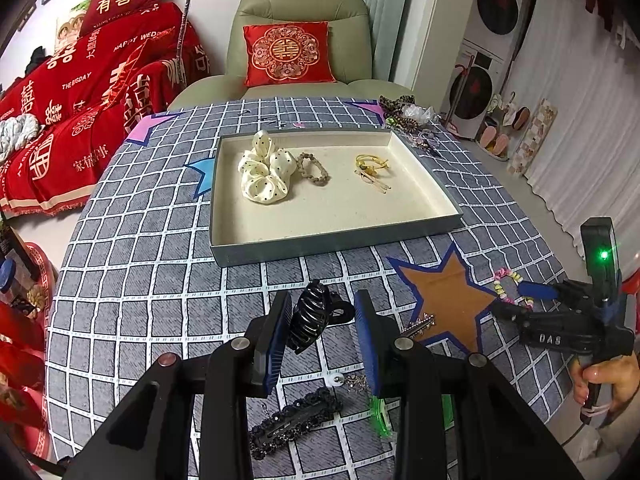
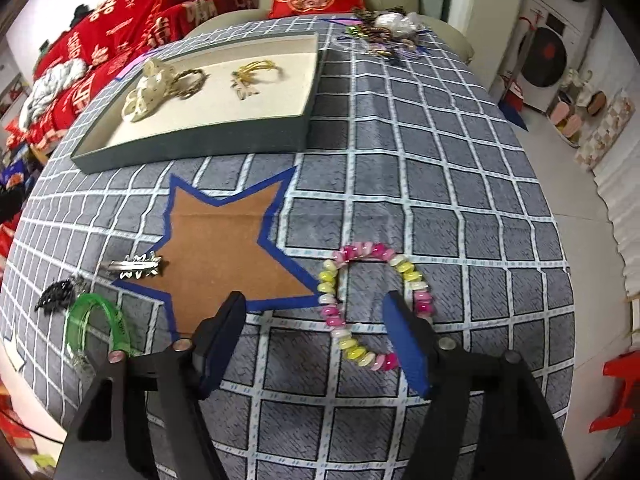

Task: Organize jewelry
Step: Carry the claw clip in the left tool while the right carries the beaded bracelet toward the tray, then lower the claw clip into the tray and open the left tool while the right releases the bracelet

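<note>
A shallow grey tray with a cream floor sits mid-table; it holds a cream dotted scrunchie, a brown beaded bracelet and a yellow hair tie. My left gripper is open, its pads on either side of a black claw clip; the clip touches the left pad, not the right. My right gripper is open, low over a pink-yellow-white bead bracelet that lies between its fingers. The tray also shows in the right wrist view.
On the checked cloth near me lie a black beaded barrette, a green bangle, a silver hair clip and a small earring. A heap of hair ties sits at the far right corner. An armchair stands behind the table.
</note>
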